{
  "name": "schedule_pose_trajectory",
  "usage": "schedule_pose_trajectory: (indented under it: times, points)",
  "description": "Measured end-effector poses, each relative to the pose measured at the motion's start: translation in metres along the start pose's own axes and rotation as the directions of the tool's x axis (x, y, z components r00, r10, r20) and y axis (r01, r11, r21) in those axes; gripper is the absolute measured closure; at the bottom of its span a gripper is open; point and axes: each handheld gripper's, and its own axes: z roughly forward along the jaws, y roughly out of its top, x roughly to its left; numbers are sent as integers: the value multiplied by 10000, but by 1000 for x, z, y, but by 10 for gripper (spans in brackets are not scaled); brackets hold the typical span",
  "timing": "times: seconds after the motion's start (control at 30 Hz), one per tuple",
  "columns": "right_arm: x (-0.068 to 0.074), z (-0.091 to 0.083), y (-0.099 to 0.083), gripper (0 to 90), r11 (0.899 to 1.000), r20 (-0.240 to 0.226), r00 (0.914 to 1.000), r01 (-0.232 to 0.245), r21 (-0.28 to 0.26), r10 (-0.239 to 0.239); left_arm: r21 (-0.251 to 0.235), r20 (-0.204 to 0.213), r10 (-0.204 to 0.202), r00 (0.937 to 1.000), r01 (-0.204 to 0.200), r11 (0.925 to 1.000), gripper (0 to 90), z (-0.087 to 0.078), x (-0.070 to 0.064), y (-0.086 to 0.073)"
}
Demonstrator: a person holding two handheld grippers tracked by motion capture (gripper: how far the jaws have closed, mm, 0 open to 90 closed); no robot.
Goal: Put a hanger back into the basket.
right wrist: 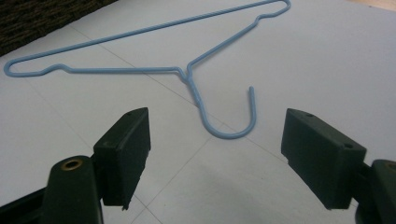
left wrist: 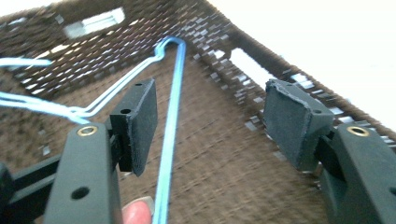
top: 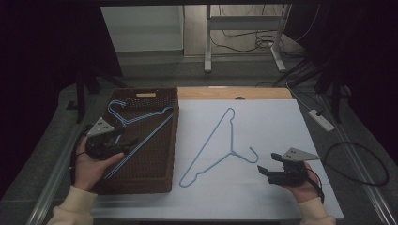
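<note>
A blue wire hanger (top: 232, 136) lies flat on the white table sheet, its hook toward my right gripper (top: 268, 164). That gripper is open just short of the hook. In the right gripper view the hanger's hook (right wrist: 229, 133) curves between and just beyond the spread jaws of the right gripper (right wrist: 215, 149), untouched. A second blue hanger (top: 145, 140) lies inside the brown woven basket (top: 174, 140). My left gripper (top: 127, 141) hovers over it, open. In the left gripper view that hanger's long bar (left wrist: 170, 130) runs between the open jaws of the left gripper (left wrist: 210, 126), nearer the left pad.
The white sheet (top: 272, 126) covers the table right of the basket. A wooden strip (top: 234, 93) runs along its far edge. On the floor beyond are a power strip (top: 321, 119), cables and metal table legs (top: 207, 42).
</note>
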Motion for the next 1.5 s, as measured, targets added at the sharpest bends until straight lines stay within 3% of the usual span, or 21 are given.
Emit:
schedule_pose_trajectory:
  times: [0.13,0.2,0.33,0.7,0.9,1.0,1.1,1.2,1.5]
  points:
    - [1,0,0,233,10000,-79,9999,67,13,-67,-449,398,45,9992,-27,9990,356,-3,-16,-1]
    - [1,0,0,231,10000,-102,9999,73,9,-73,-775,902,-120,9959,190,9968,355,-4,-25,-1]
    - [0,0,0,220,10000,-157,9999,-4,-15,3,-1055,1500,-231,9884,392,9936,354,-1,-42,-4]
    - [1,1,0,220,9999,-306,9994,136,62,-134,-890,1626,210,9865,-65,9960,348,-1,-65,-10]
    - [2,1,0,221,9999,-348,9993,151,44,-149,-818,1988,76,9800,89,9966,348,5,-70,-13]
    - [2,1,0,221,9999,-356,9993,154,65,-152,-809,2304,-84,9731,277,9963,350,8,-71,-14]
    - [2,1,0,222,9998,-361,9992,172,73,-169,-865,2229,-43,9748,242,9960,352,8,-72,-13]
    - [1,1,0,223,9998,-349,9992,180,77,-177,-786,1937,176,9809,-24,9969,353,9,-74,-15]
    - [2,1,0,225,9997,-418,9988,247,41,-245,-702,1969,158,9803,-20,9975,354,14,-74,-17]
